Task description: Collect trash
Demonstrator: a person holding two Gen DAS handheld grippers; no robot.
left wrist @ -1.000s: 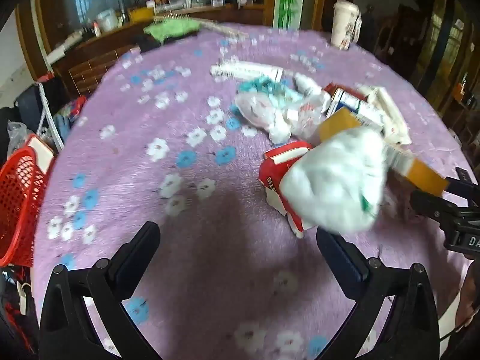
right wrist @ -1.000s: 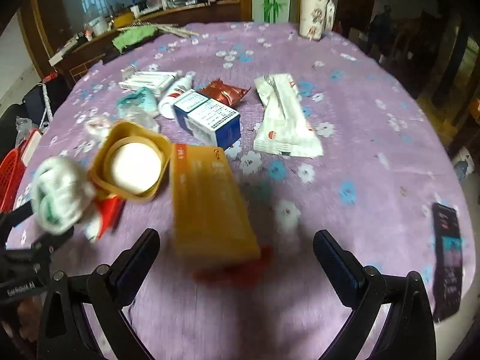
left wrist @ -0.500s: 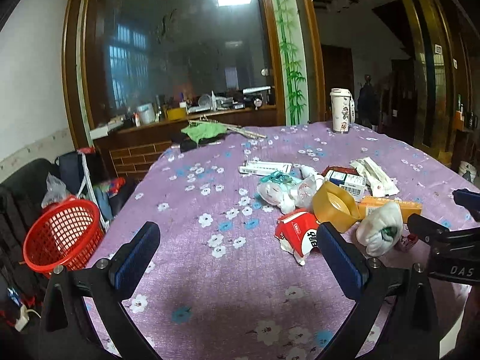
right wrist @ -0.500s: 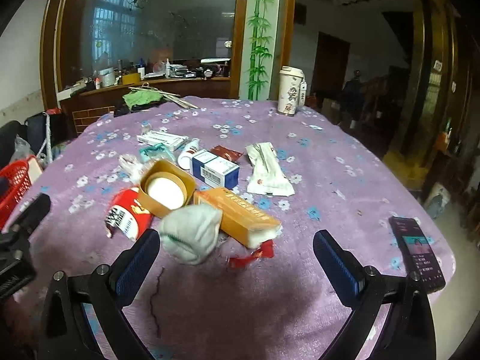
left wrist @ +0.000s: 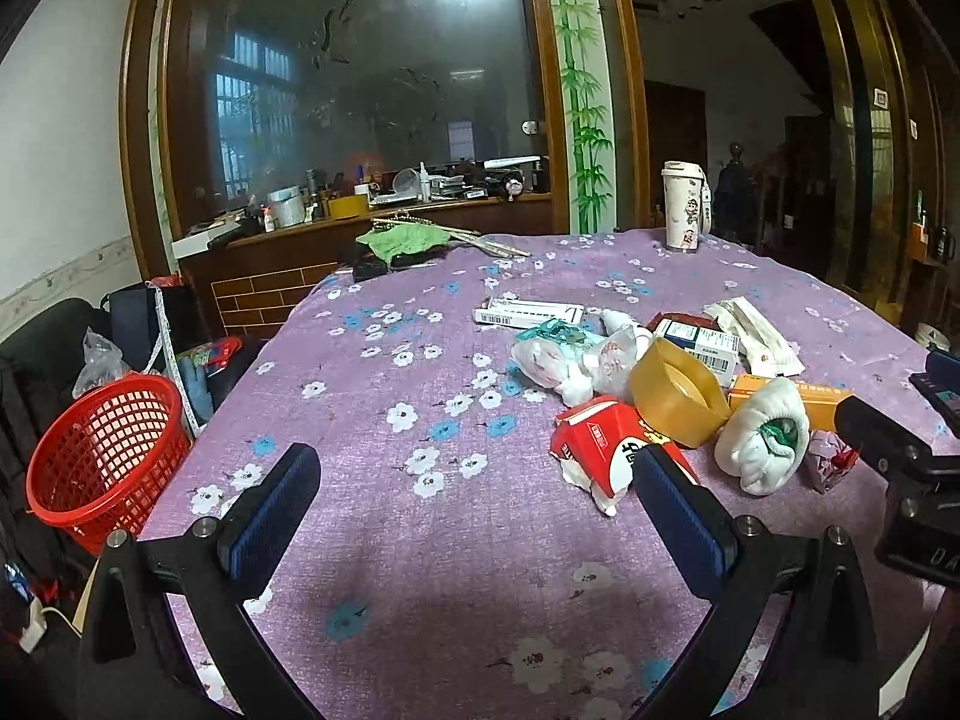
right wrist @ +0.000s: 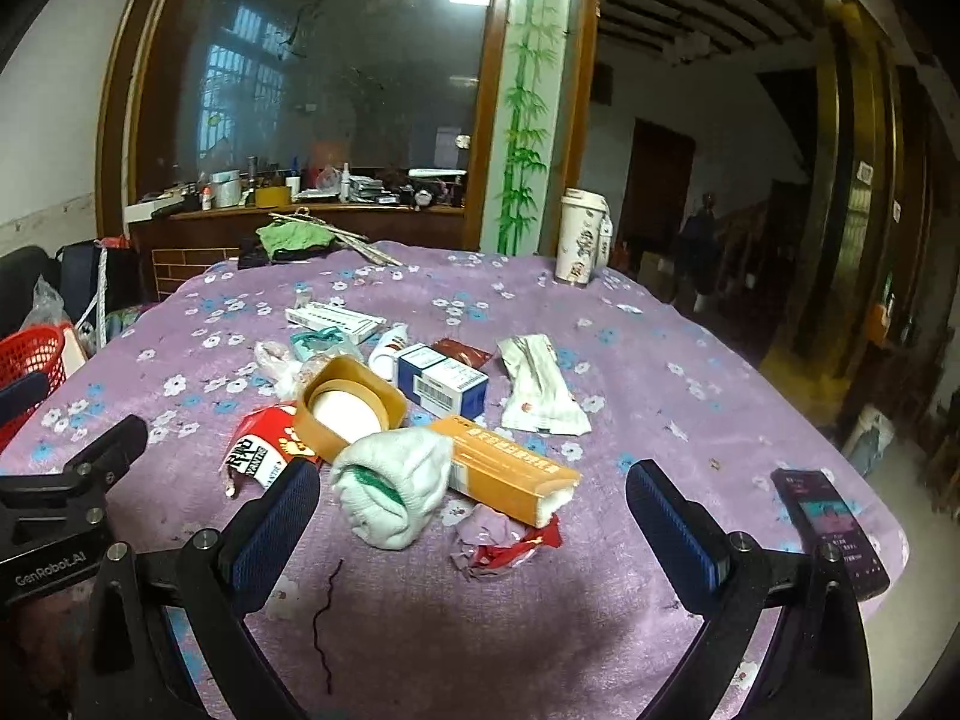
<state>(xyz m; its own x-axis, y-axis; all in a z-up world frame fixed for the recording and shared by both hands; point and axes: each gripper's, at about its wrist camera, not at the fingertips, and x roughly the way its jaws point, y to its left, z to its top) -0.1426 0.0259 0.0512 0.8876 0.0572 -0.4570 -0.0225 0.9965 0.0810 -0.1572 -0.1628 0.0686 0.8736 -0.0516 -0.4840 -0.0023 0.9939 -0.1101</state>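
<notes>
Left gripper (left wrist: 477,513): jaws stood wide apart, holding nothing, poised above the purple flowered tablecloth (left wrist: 384,372). A second before, it had been tipped down close over the cloth with the white rolled bundle (left wrist: 765,441) blurred and large near its right finger; now it was raised and level, and the room behind showed.

Right gripper (right wrist: 474,516): jaws likewise spread wide and empty. Earlier it had looked steeply down on the orange carton (right wrist: 504,468); now it was drawn back and up.

Trash, in a heap on the cloth:
- white rolled bundle, lying at 12 o'clock from the right gripper, just beyond its fingers, touching the orange carton; a second ago it was blurred and off the cloth at the left gripper, now at rest.
- tan tub (right wrist: 348,405), tilted, behind the bundle.
- red-and-white packet (right wrist: 261,447), at 10 o'clock of the bundle.
- crumpled purple-and-red wrapper (right wrist: 504,537), at 3 o'clock of the bundle.
- blue-and-white box (right wrist: 444,381) and white sachet (right wrist: 540,387), farther back.

Red basket (left wrist: 108,456): off the table, at 9 o'clock from the left gripper.

Phone (right wrist: 831,531): near the table edge, at 3 o'clock.
</notes>
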